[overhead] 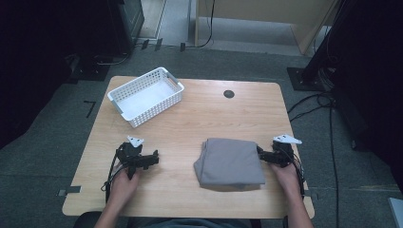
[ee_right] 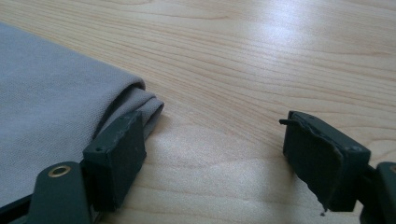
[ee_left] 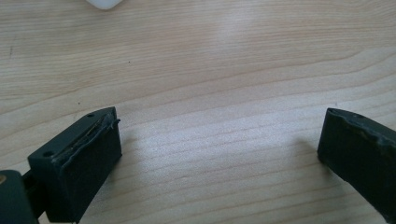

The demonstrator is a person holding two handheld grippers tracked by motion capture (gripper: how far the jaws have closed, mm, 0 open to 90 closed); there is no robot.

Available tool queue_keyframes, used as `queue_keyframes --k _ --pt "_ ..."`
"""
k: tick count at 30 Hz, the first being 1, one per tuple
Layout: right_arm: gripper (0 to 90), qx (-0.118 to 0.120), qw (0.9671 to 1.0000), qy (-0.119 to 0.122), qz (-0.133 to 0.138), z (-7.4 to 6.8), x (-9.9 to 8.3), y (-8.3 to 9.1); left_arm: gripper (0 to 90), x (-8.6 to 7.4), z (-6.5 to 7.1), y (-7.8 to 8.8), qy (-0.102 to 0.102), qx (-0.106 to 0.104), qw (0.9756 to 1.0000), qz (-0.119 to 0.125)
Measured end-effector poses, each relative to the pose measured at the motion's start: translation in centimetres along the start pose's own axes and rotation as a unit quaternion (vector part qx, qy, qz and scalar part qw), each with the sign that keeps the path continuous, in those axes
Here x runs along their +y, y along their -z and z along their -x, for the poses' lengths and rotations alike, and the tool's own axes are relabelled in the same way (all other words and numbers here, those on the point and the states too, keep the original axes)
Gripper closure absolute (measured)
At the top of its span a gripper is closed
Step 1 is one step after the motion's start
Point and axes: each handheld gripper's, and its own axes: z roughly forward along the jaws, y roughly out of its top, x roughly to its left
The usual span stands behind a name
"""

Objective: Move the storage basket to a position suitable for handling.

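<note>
A folded grey cloth [overhead: 230, 164] lies near the front edge of the light wooden desk [overhead: 214, 114], right of centre. The right gripper [overhead: 267, 156] sits just beside the cloth's right edge, jaws spread apart; in the right gripper view one jaw rests against the cloth's folded corner [ee_right: 140, 105], gripping nothing. The left gripper [overhead: 153, 160], held near the front left corner, has its jaws wide apart over bare wood. A white plastic lattice basket [overhead: 146, 96] stands at the back left corner.

Dim surroundings, soft overhead glare
</note>
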Motion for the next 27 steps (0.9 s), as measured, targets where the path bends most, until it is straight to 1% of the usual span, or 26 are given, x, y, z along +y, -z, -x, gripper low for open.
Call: queue_keyframes --k 3,5,6,9,11,12,17,19,20,22,24,25,26,27 --pt "22.0 0.001 1.0000 0.000 0.001 0.0 0.0 0.0 0.0 0.0 0.0 0.0 0.000 0.000 1.0000 0.000" --pt "28.5 0.007 1.0000 0.005 0.005 -0.1 -0.1 0.1 0.0 0.0 0.0 0.0 0.000 -0.001 1.0000 0.000" --pt "30.1 0.011 0.9999 0.008 0.006 -0.2 -0.1 0.2 0.0 -0.1 0.1 0.0 0.000 -0.002 1.0000 0.001" --pt "31.0 0.011 0.9999 0.008 0.006 -0.2 -0.1 0.2 0.0 -0.2 0.1 0.2 -0.006 -0.007 1.0000 0.000" --pt "31.2 0.012 0.9999 -0.001 0.000 -0.2 0.0 0.3 0.0 -0.2 0.1 0.2 -0.006 -0.007 1.0000 0.000" --pt "31.2 0.012 0.9999 -0.001 0.000 -0.2 0.0 0.3 0.0 -0.2 0.1 0.2 -0.007 -0.007 1.0000 0.000" --pt "32.1 0.025 0.9993 -0.016 -0.021 0.1 0.6 0.5 0.0 -0.2 0.1 0.2 -0.007 -0.007 1.0000 0.000" --pt "35.0 0.033 0.9987 -0.029 -0.027 0.3 0.9 0.7 0.0 -0.2 0.1 0.2 -0.007 -0.007 1.0000 0.000" --pt "35.0 0.033 0.9987 -0.029 -0.027 0.3 0.9 0.7 0.0 -0.2 0.1 0.2 -0.007 -0.007 1.0000 0.000" --pt "36.5 0.038 0.9980 -0.038 -0.032 0.4 1.2 0.9 0.0 -0.2 0.1 0.2 -0.006 -0.007 1.0000 0.000" --pt "40.7 0.048 0.9974 -0.046 -0.027 0.4 1.7 1.5 0.0 -0.2 0.1 0.2 -0.007 -0.007 1.0000 0.000" --pt "41.5 0.051 0.9973 -0.046 -0.026 0.1 2.3 1.9 0.0 -0.2 0.1 0.2 -0.007 -0.007 1.0000 0.000" --pt "41.5 0.051 0.9973 -0.046 -0.026 0.1 2.3 1.9 0.0 -0.2 0.1 0.2 -0.006 -0.007 1.0000 0.000" --pt "42.1 0.053 0.9974 -0.041 -0.027 0.0 2.6 2.1 0.0 -0.2 0.1 0.2 -0.006 -0.007 1.0000 0.000"
